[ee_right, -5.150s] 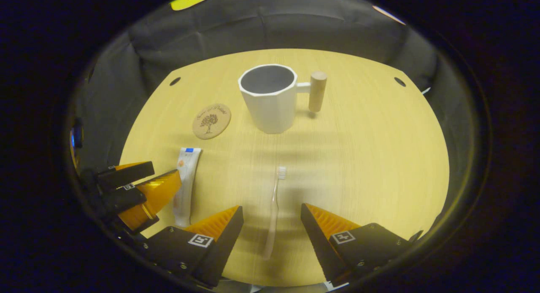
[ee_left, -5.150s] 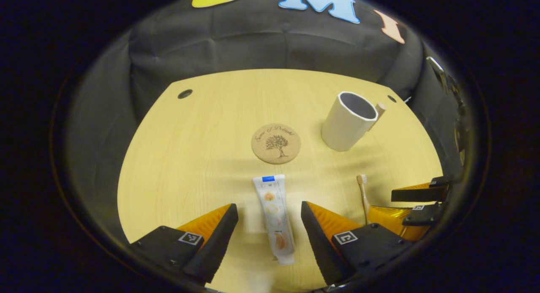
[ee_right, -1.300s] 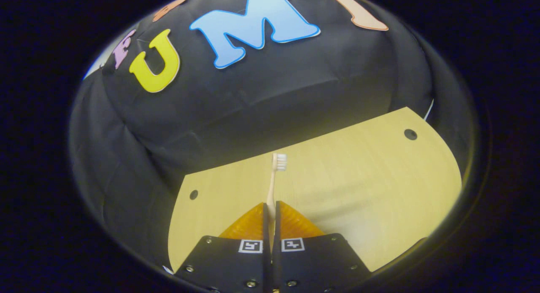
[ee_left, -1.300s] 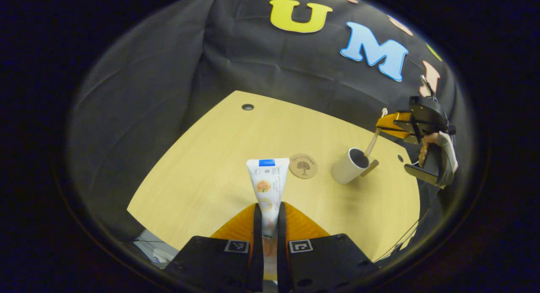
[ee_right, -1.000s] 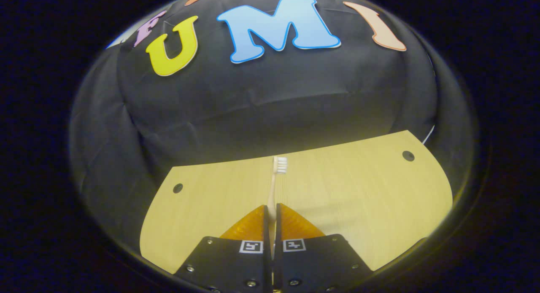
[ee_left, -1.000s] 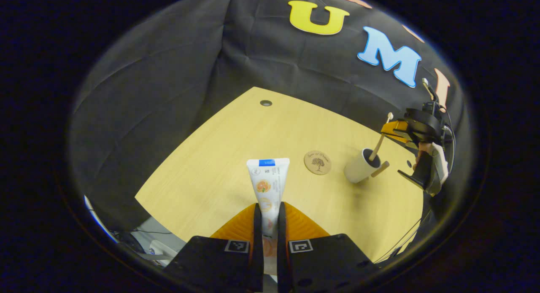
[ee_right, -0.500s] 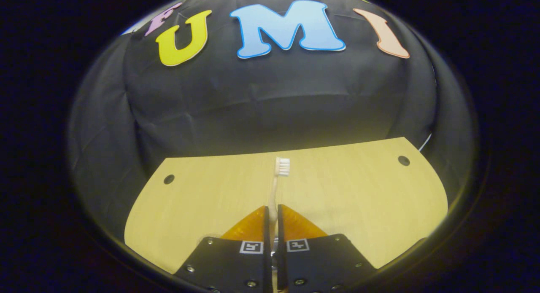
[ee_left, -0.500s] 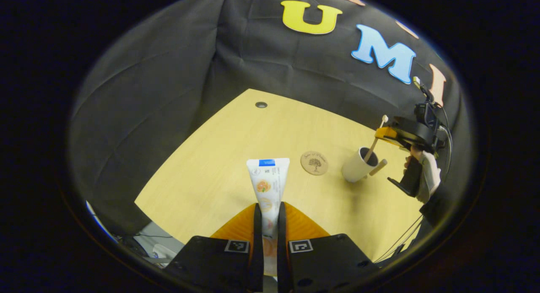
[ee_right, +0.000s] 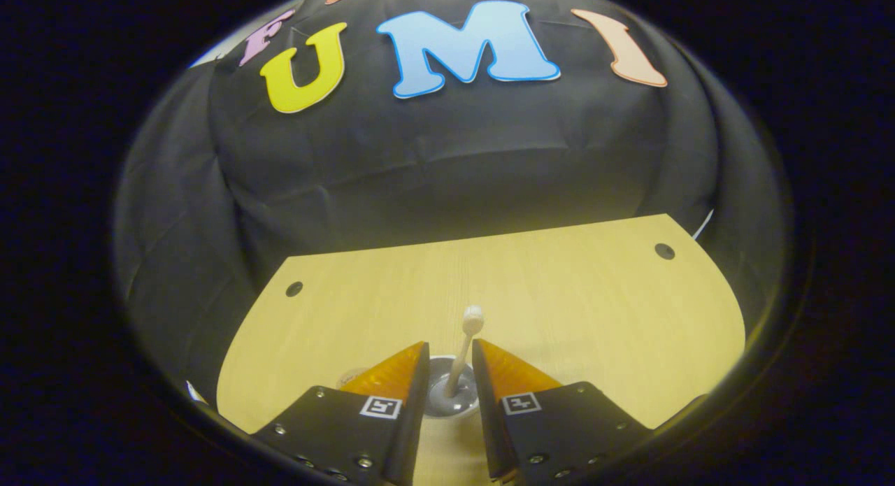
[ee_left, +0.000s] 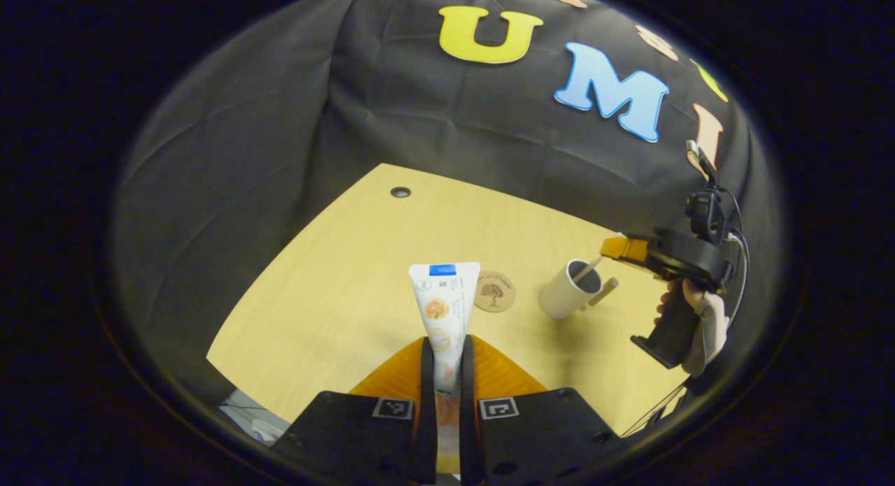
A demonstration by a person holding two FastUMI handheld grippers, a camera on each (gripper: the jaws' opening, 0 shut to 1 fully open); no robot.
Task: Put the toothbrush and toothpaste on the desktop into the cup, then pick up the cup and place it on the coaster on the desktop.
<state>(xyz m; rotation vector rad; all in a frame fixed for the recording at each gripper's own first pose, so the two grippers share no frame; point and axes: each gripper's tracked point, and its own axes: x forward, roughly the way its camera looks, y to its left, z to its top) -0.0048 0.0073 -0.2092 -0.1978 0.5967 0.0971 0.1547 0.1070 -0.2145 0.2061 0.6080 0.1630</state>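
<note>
My left gripper [ee_left: 443, 340] is shut on the white toothpaste tube [ee_left: 443, 301], which sticks up and forward from between the fingers, high above the wooden table [ee_left: 335, 276]. Farther off stands the white cup [ee_left: 565, 295] with the toothbrush [ee_left: 586, 268] leaning inside it. The round cork coaster [ee_left: 493, 291] lies just left of the cup. My right gripper [ee_right: 449, 349] hovers right over the cup [ee_right: 451, 396], its jaws parted. The toothbrush [ee_right: 463, 353] stands free between them, head up.
A hand [ee_left: 699, 318] holds the right gripper [ee_left: 619, 248] at the table's right side. Cable holes [ee_right: 294, 288] [ee_right: 664, 250] mark the table's far corners. The black cloth wall rises behind the far edge.
The right gripper has opened and let the toothbrush drop into the cup; it now leans there free. The left gripper still holds the toothpaste aloft, having shifted only slightly.
</note>
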